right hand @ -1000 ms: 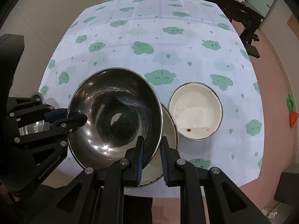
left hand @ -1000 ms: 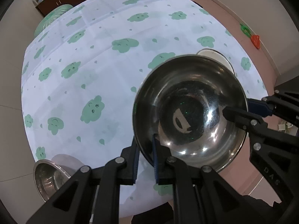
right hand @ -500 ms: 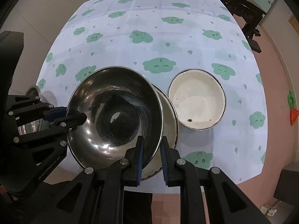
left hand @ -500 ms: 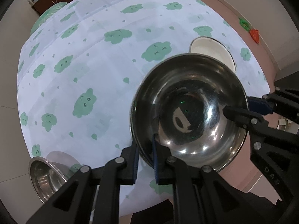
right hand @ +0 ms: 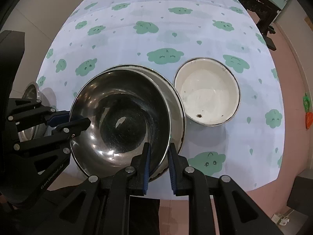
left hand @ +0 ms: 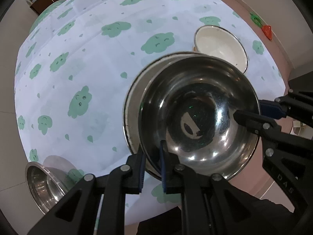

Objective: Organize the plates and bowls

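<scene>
Both grippers hold one large steel bowl (left hand: 199, 115) (right hand: 121, 121) by its rim, from opposite sides. My left gripper (left hand: 151, 162) is shut on its near rim; it shows at the left of the right wrist view (right hand: 64, 120). My right gripper (right hand: 158, 156) is shut on the other rim; it shows at the right of the left wrist view (left hand: 254, 115). The bowl sits low over a wider metal plate (left hand: 133, 113) (right hand: 176, 101) on the table. A white enamel bowl (left hand: 219, 43) (right hand: 207, 94) stands beside it.
A small steel bowl (left hand: 41, 178) (right hand: 31, 96) stands at the table's near left edge. The round table has a white cloth with green clouds (left hand: 88, 58) (right hand: 156, 25). Dark furniture (right hand: 260, 2) stands beyond the table. The floor is pink at the right.
Both grippers carried the steel bowl forward and down over the metal plate. The plate's rim now shows around the bowl's far side.
</scene>
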The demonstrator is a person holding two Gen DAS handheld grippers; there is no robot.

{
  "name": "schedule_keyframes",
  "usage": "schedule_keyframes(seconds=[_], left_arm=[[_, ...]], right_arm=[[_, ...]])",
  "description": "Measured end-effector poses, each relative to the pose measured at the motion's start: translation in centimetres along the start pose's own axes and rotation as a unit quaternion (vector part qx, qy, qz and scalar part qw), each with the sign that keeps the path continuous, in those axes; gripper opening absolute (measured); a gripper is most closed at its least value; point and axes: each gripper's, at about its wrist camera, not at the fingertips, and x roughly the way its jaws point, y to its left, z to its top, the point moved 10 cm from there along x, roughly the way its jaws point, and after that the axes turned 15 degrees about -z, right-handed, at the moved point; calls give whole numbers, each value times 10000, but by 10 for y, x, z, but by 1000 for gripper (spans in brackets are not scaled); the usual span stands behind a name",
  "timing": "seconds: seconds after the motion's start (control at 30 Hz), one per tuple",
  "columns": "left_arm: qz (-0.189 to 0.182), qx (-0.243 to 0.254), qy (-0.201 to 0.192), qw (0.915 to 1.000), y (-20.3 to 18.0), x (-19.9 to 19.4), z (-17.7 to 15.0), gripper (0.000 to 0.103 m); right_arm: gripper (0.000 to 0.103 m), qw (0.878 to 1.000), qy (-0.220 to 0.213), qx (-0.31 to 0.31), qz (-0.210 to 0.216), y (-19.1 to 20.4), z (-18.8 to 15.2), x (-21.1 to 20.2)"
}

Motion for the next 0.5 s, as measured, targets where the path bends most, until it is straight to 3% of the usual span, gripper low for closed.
schedule_keyframes(seconds=[0.5], left_arm=[[-41,-117,58,9999,2,8,2,11]], right_arm=[[19,9999,60,-152,38,1,3,8]])
